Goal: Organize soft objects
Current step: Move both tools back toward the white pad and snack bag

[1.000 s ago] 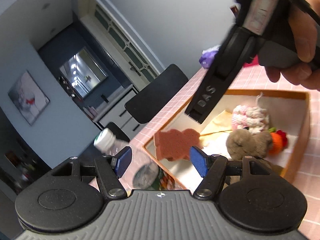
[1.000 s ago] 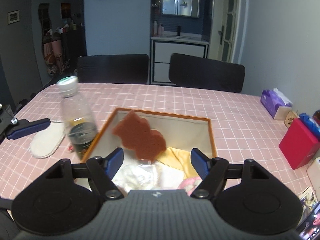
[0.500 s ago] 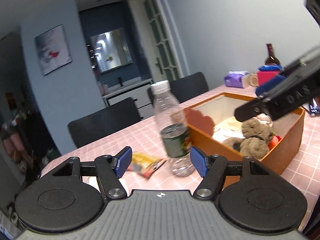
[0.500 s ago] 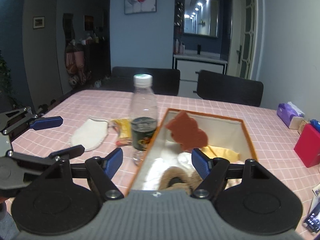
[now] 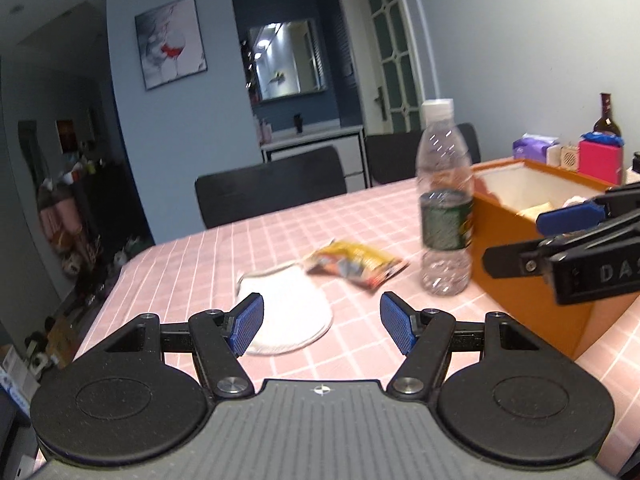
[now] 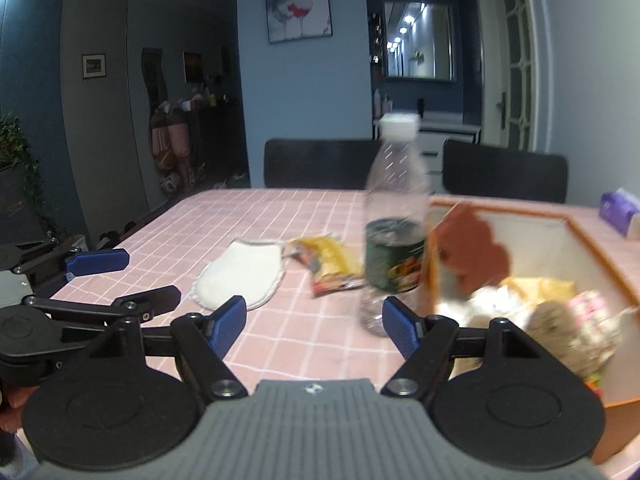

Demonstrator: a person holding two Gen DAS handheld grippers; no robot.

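A white soft mitt (image 5: 286, 312) lies flat on the pink checked table; it also shows in the right wrist view (image 6: 240, 276). My left gripper (image 5: 322, 324) is open and empty just in front of it. An orange box (image 6: 576, 220) at the right holds a brown sponge (image 6: 476, 256), a grey plush (image 6: 560, 336), a pink knit piece (image 6: 592, 312) and yellow cloth (image 6: 536, 288). My right gripper (image 6: 314, 330) is open and empty, low over the table left of the box.
A clear water bottle (image 5: 444, 208) stands upright beside the box's left wall. A yellow snack packet (image 5: 356, 264) lies between bottle and mitt. Two black chairs (image 6: 320, 164) stand behind the table. A tissue pack (image 5: 534, 148) and red box (image 5: 600, 160) sit far right.
Both grippers have swung left away from the box toward the mitt and dropped lower over the table. The mitt and snack packet have come into the left wrist view.
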